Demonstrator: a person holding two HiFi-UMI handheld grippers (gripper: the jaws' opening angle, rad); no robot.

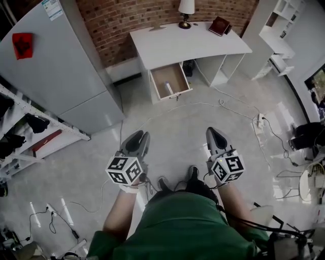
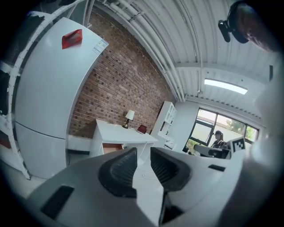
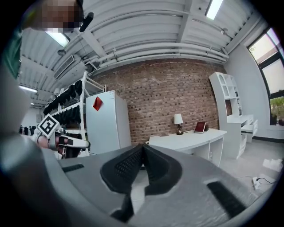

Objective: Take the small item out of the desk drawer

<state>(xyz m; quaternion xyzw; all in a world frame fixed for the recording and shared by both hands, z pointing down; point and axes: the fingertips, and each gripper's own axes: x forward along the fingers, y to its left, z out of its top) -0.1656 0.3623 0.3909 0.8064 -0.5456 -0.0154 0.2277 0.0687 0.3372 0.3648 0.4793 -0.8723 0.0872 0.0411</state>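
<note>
Fingers (image 2: pixel 120 172) of the left gripper (image 1: pixel 137 136): drawn almost together, with only a thin gap between the ribbed pads and nothing in it. The gripper is empty. It is held low in front of the person, over the floor (image 1: pixel 193 119), well apart from the desk (image 1: pixel 172 45).

Drawer (image 1: pixel 163 73): pulled out below the desk's front edge, toward its left corner, with the brown bottom exposed. The small item (image 1: pixel 169 89) lies inside it. It is a pale, slim, tube-like piece lying lengthwise, nearer the drawer's front than its back. Its material is too small to make out.

Handling, as a judgement: the item is likely light and stiff, with a smooth rounded surface that may roll or slip under pressure. The best hold is across its narrow width at mid-length, taken from above with the fingers straddling it. The fingers should close gently so it does not squirt out along the drawer bottom. The drawer walls leave little room, so the approach should be steep.

Desk top: a lamp (image 1: pixel 186 9) and a red book (image 1: pixel 220 25) stand by the back edge, toward the right corner. Neither obstructs the drawer.

Right gripper (image 1: pixel 216 132): fingers (image 3: pixel 124 170) clenched, tips touching, grasping nothing. It is held level with the left one and equally far from the desk.
</note>
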